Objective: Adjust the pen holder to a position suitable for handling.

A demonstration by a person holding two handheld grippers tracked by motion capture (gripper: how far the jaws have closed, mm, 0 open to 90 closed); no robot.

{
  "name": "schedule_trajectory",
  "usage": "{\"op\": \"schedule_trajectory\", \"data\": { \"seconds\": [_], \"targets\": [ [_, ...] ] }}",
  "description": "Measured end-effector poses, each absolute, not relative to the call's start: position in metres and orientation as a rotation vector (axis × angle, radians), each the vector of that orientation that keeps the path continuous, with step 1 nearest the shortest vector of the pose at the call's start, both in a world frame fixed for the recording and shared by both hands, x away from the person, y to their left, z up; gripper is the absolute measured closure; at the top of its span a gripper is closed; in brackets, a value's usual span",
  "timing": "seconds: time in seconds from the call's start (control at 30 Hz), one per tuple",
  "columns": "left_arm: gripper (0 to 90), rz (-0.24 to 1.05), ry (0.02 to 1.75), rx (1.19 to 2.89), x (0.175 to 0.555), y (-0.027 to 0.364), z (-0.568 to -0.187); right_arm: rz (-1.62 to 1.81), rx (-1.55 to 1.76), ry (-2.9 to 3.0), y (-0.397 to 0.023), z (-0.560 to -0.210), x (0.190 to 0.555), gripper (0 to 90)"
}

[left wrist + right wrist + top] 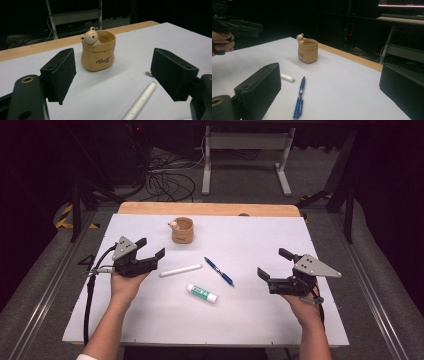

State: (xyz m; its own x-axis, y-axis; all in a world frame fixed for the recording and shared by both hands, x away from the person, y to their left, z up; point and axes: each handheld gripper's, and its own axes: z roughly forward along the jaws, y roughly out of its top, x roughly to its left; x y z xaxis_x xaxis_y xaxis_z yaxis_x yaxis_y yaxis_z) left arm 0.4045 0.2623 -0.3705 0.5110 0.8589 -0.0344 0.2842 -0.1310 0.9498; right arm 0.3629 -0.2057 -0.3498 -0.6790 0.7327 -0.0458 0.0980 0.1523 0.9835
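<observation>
A tan bag-shaped cup with a small bear on its rim (182,230) (98,50) (308,50) stands at the back middle of the white table top (250,240). In front of it lie a white pen (180,270) (140,101) (287,78), a blue pen (219,271) (299,101) and a glue stick (202,293). My left gripper (150,248) (116,75) is held open at the left, empty, jaws pointing toward the cup. At the right my right gripper (274,264) (329,92) is open and empty too.
A wooden strip (210,209) runs along the table's far edge. Beyond it are a white metal stand (245,150) and cables on the floor (170,180). The other hand with its gripper (227,27) appears far left in the right gripper view.
</observation>
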Motion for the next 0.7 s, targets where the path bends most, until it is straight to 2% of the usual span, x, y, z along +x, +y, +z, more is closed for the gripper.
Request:
{"op": "schedule_trajectory", "data": {
  "seconds": [0.4,0.7],
  "targets": [
    [21.1,0.703,0.994,1.705,0.432,0.246,-0.375,1.567,0.788,1.901,-0.205,-0.349,0.362,4.5],
    [21.7,0.661,1.061,1.625,0.450,0.246,-0.381,1.570,0.791,1.886,-0.207,-0.348,0.362,4.5]
  ]
}}
